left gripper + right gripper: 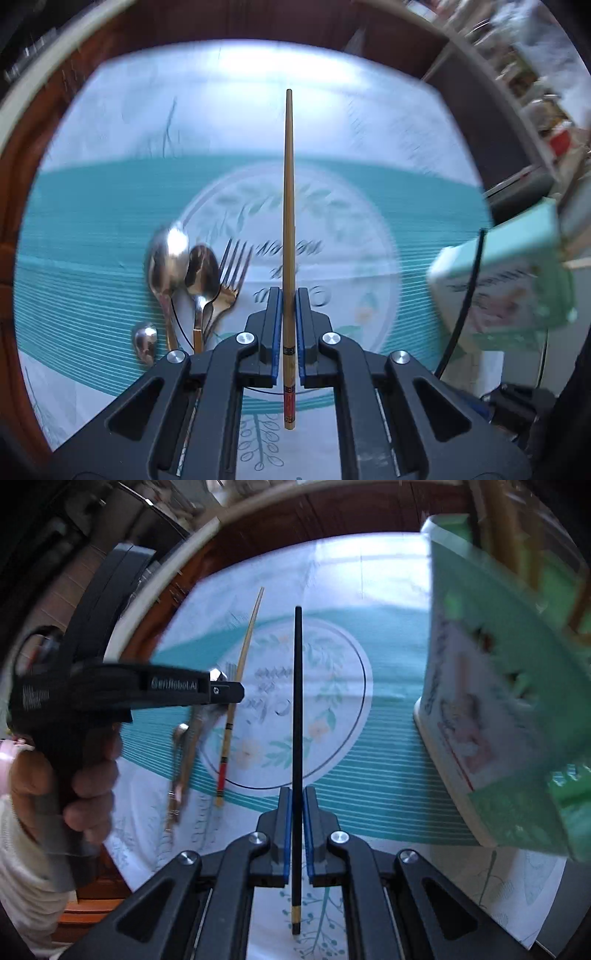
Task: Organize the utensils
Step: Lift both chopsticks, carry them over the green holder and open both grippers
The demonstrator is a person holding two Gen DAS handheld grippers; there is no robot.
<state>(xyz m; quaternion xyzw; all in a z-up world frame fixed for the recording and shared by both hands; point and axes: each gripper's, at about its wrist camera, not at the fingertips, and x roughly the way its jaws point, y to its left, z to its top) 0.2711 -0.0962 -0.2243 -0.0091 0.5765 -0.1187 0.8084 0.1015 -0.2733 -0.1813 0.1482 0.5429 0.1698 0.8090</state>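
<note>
Two chopsticks are off the surface at this moment, one per claw. Left claw (289, 306) is clamped narrow on a bamboo chopstick (289, 221), pads pressing its decorated thick end, tip pointing away from the camera; the right wrist view shows the same stick (236, 686) raised over the cloth beside the left claw (229, 693). Right claw (297, 812) is likewise clamped narrow on a black chopstick (297, 720), gold-banded end sticking out behind the pads. Both sticks are lifted, neither yet stowed. Judgement: task is midway at best. Still lying on the placemat (92, 229), to the left: two spoons (168, 254), a fork (231, 273), and a smaller rounded metal piece (146, 339), probably another spoon, too blurred to say. These lie bunched together, heads touching or overlapping, handles running under the left claw's frame. A green-and-white holder (491, 709) stands at the right edge of the placemat, tilted in view; tall sticks seem to stand in it already, though blur prevents certainty. Likely destination, as I judge it. Obstacles: the holder sits close to the right claw, and the long sticks could clip its rim or each other if both hands converge. A black cable (467, 295) hangs in front of the holder. A person's hand (88, 786) grips the left tool handle.
</note>
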